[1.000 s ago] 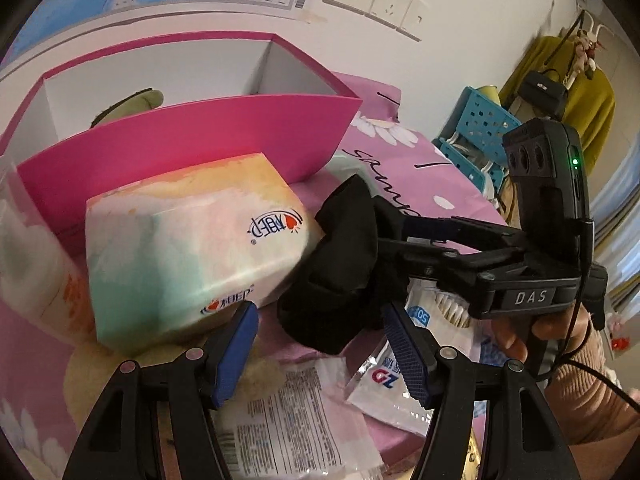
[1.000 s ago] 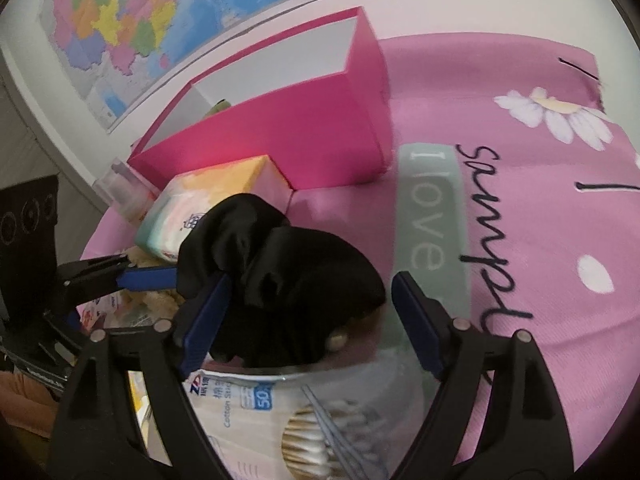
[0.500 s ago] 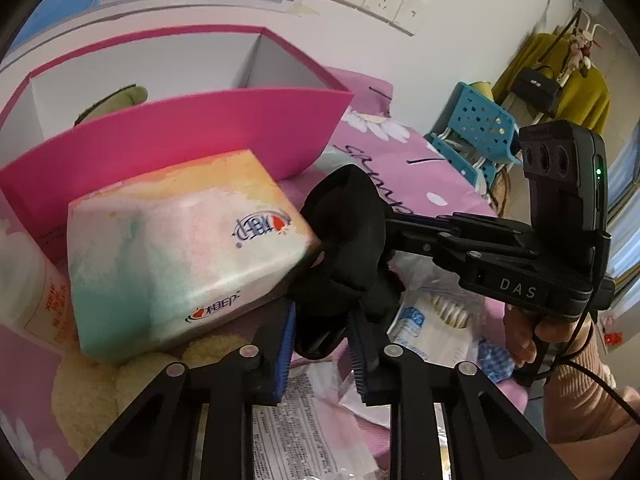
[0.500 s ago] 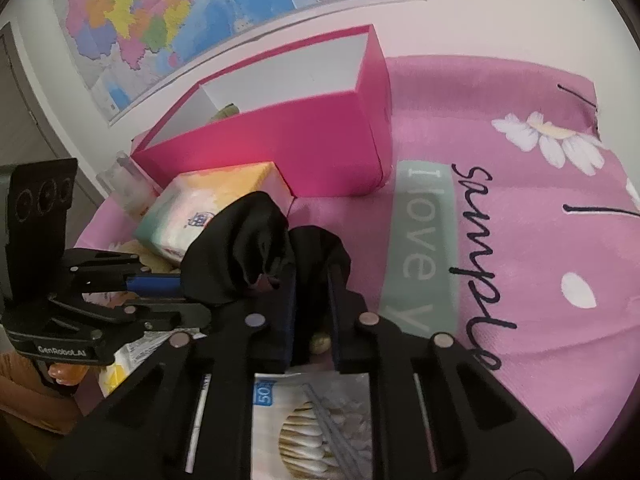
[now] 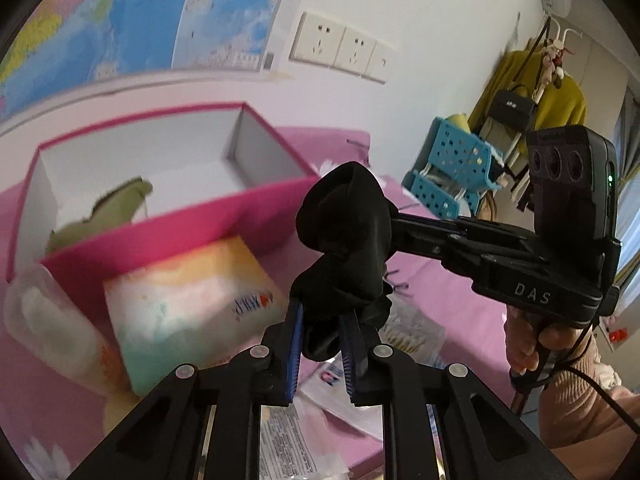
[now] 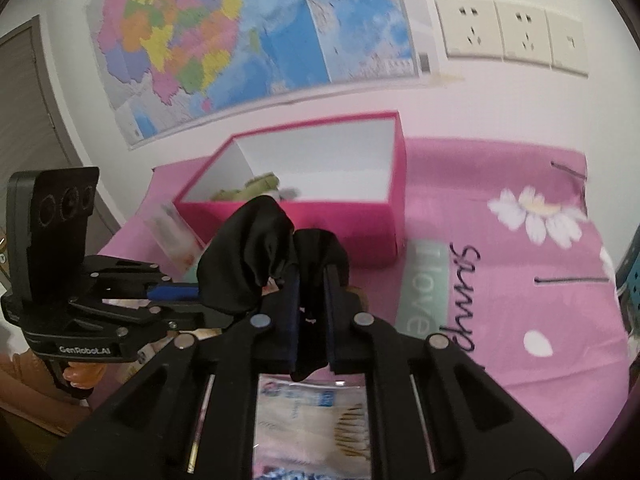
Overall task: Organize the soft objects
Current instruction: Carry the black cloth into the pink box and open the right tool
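Hanging bunched and limp above the table, a black cloth of soft, matte fabric is pinched from two sides. The left gripper is closed tight on its lower folds, and the right gripper is clamped on another fold. Behind it sits a pink box, rigid cardboard with a white inside, open on top and holding an olive-green soft thing. A pastel tissue pack lies against the box's front wall. A pink flowered tablecloth stretches bare to the right.
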